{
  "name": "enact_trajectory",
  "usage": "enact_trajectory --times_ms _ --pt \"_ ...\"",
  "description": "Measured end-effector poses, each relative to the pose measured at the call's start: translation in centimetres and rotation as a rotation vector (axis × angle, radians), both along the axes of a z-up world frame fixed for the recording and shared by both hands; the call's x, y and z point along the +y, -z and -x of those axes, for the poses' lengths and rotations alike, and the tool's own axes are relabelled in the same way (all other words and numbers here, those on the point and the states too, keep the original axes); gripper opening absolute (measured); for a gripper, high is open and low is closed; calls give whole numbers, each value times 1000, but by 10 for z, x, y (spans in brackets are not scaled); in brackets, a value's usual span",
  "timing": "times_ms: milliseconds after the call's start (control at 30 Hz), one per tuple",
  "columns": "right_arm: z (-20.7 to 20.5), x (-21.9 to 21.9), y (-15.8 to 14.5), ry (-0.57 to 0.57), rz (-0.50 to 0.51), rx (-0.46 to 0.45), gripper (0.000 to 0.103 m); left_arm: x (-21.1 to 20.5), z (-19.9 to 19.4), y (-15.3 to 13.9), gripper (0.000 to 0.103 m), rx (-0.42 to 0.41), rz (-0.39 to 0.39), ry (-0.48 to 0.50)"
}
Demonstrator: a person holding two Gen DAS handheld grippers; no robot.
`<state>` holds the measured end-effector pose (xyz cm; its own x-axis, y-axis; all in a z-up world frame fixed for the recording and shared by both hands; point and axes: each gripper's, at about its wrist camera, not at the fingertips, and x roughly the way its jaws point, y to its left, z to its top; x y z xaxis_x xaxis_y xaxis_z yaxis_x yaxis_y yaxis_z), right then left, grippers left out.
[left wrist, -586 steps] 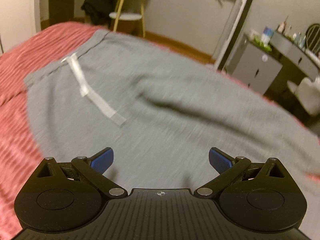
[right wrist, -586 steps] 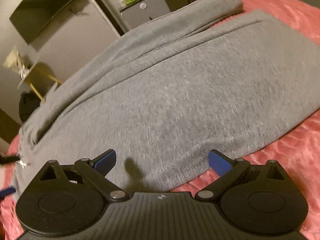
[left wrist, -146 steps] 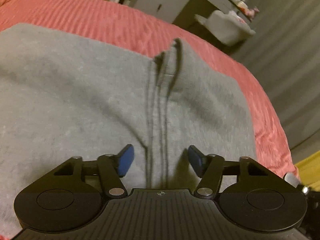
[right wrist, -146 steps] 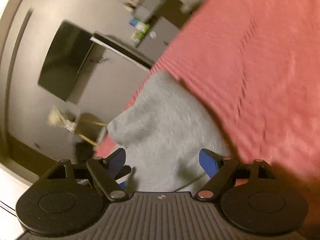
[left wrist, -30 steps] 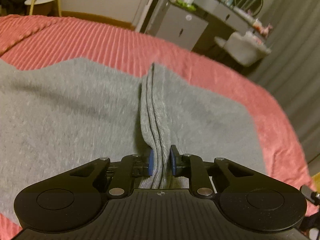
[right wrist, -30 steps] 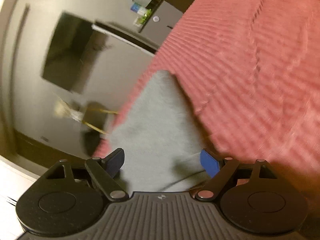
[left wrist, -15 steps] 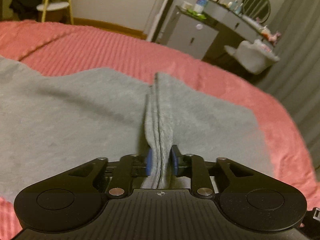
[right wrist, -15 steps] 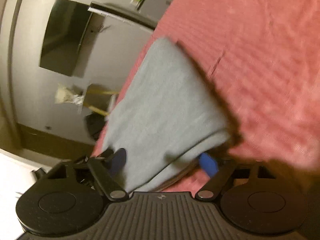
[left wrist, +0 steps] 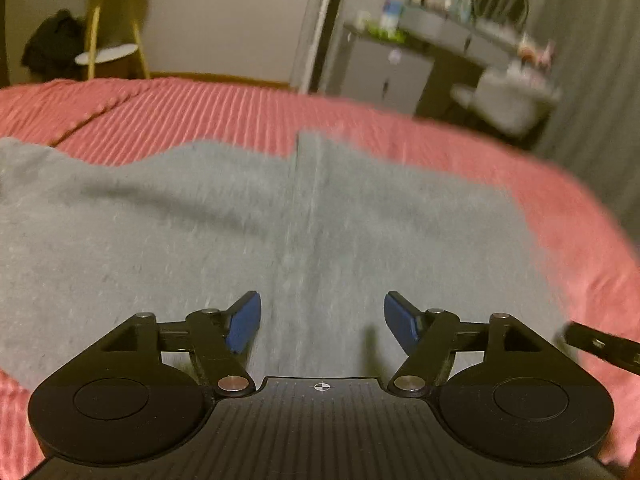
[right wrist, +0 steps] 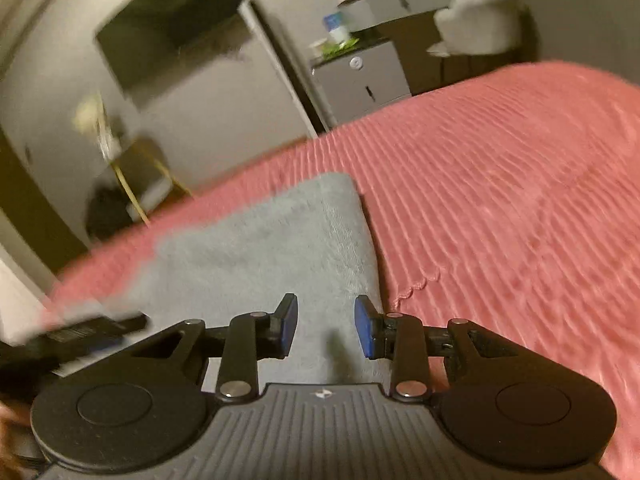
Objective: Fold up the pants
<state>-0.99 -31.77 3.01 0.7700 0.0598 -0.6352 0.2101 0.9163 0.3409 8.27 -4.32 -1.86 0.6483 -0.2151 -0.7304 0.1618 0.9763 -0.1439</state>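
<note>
Pants (left wrist: 280,232) plain grey; bedspread (right wrist: 500,200) ribbed coral-pink; fingers (left wrist: 244,322) blue-padded on black; cabinet (right wrist: 360,80) grey.

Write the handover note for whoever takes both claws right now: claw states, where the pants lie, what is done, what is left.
Left claw: open, holding nothing, over the pants.
Right claw: open, holding nothing, over the folded edge of the pants beside bare bedspread.
Pants: grey, lying flat on the red bedspread, with a seam line running away from the left claw.
Done: the pants lie in a compact block, both claws off them.
Left: check the edges line up; probably one more fold or some smoothing, though blur makes the layers hard to judge.
</note>
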Motion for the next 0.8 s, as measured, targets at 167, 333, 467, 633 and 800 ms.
enact_trajectory --times_ms 167,333,467,633,800 --pt "-30 13 29 -31 115 111 37 10 9 20 83 25 -103 -50" --pt "-52 24 2 -80 242 -8 37 22 10 18 92 43 -101 -89" --pt "-90 40 20 -136 310 62 40 36 10 17 96 74 -64 -107" --pt "-101 57 20 -153 368 42 43 45 12 14 97 78 -41 -125" --pt "-132 84 20 -197 397 42 43 62 12 13 97 104 16 -166"
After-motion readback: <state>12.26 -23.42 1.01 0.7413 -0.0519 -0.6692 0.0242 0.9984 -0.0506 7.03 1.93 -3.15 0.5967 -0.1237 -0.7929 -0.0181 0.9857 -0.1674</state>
